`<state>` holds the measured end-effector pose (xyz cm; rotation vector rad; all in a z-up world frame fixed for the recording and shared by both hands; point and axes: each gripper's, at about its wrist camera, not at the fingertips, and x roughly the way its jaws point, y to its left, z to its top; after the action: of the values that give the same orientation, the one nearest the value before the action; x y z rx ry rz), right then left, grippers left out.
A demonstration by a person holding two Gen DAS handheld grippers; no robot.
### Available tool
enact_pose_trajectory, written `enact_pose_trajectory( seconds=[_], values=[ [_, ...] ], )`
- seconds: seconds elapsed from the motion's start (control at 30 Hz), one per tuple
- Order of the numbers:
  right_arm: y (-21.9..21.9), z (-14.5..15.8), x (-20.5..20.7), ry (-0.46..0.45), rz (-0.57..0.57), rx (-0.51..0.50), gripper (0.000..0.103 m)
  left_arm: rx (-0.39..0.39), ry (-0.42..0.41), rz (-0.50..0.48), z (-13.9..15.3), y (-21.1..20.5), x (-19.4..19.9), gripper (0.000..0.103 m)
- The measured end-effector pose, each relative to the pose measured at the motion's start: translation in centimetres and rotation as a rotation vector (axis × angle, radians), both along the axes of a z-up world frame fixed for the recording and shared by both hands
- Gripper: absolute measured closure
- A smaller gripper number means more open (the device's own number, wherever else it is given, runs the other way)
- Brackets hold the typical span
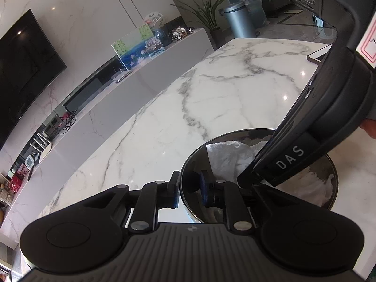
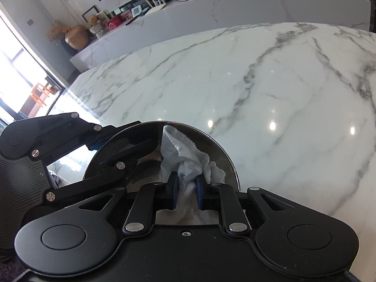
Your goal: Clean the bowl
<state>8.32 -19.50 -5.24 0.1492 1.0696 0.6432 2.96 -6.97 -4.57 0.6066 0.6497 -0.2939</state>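
Note:
A shiny metal bowl (image 1: pixel 235 132) stands on the white marble table (image 1: pixel 211 89), near its front edge. My left gripper (image 1: pixel 189 193) is shut on the bowl's near rim, one finger outside and one inside. A crumpled white paper towel (image 1: pixel 225 162) lies inside the bowl. In the right wrist view my right gripper (image 2: pixel 186 191) is shut on the paper towel (image 2: pixel 188 159), down inside the bowl (image 2: pixel 212 139). The left gripper (image 2: pixel 103 145) shows there at the bowl's left rim. The right gripper's black housing (image 1: pixel 289 159) reaches into the bowl from the upper right and hides part of its far side.
A flat phone-like device (image 1: pixel 317 56) lies at the table's far right corner. A long low cabinet (image 1: pixel 131 87) with pictures and clutter runs beyond the table, under a wall TV (image 1: pixel 25 70). A grey bin (image 1: pixel 239 20) and a plant stand further back.

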Motion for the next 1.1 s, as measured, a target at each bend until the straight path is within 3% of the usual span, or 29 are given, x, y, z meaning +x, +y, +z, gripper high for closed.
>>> enact_pose_trajectory(
  seconds=[0.1,0.4,0.67,0.9,1.1],
  values=[
    [0.4,0.4,-0.5,-0.038,0.005,-0.036,0.09,0.003,0.01,0.005,-0.1,0.1,0.0,0.086],
    [0.8,3.7,-2.2,-0.272,0.015,-0.168,0.09,0.027,0.015,0.005,-0.4,0.1,-0.2,0.085],
    [0.5,2.6,-1.7,-0.183,0.056,-0.223,0.09,0.035,0.011,0.011,-0.5,-0.1,0.0,0.085],
    [0.4,1.8,-1.4,-0.09,0.088,-0.206,0.09,0.043,0.0,0.01,-0.6,-0.3,-0.1,0.085],
    [0.9,1.4,-1.7,-0.101,0.082,-0.212,0.09,0.042,-0.002,0.016,-0.5,-0.4,0.1,0.085]
  ],
)
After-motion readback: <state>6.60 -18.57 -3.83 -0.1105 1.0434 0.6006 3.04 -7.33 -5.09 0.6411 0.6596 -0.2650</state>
